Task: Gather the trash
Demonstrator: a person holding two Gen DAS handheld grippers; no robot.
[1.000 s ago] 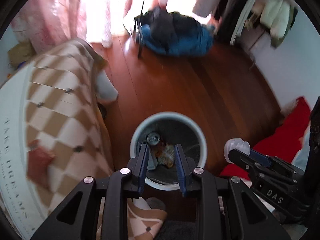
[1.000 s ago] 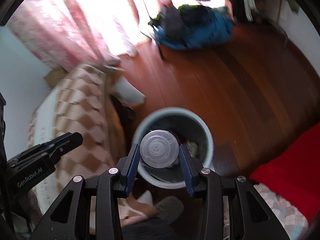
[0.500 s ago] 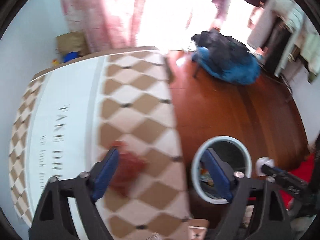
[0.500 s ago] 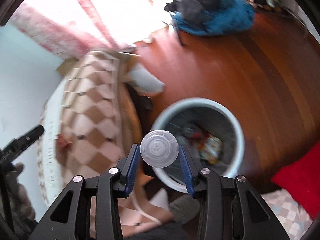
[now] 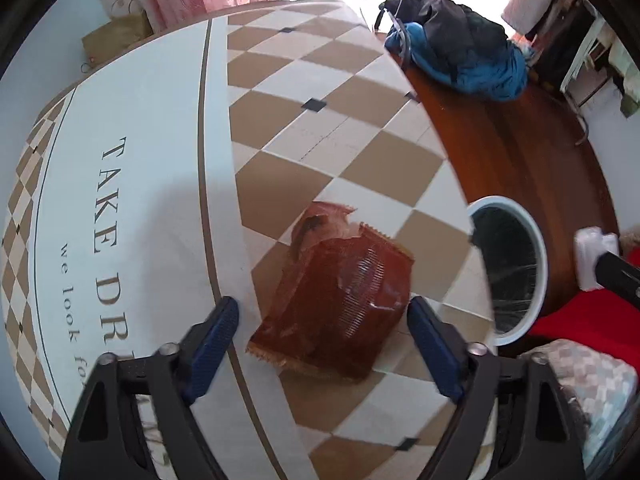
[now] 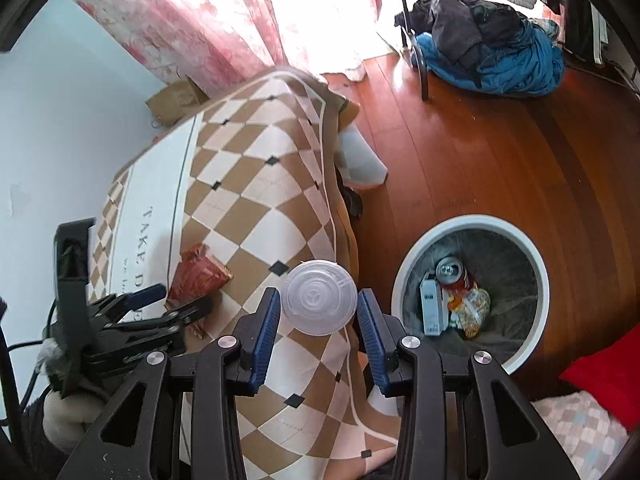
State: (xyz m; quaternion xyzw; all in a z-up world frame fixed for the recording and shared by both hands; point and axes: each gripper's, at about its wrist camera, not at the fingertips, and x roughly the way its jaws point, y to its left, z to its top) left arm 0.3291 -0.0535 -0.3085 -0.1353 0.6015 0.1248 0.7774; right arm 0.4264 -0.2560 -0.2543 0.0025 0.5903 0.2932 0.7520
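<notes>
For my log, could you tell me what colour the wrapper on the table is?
The wrapper is reddish-brown; the left wrist view shows it best.

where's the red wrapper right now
The red wrapper lies flat on the checkered tablecloth, between the open left tongs in the left wrist view; the bin stands on the floor to its right.

The left wrist view looks steeply down from close above the checkered desk cloth (image 5: 320, 128), facing the curtained window. The right wrist view sits higher and further back — over the cloth's edge. Both share the cloth, the white bin (image 6: 472, 226) and the wooden floor (image 6: 500, 152).
</notes>
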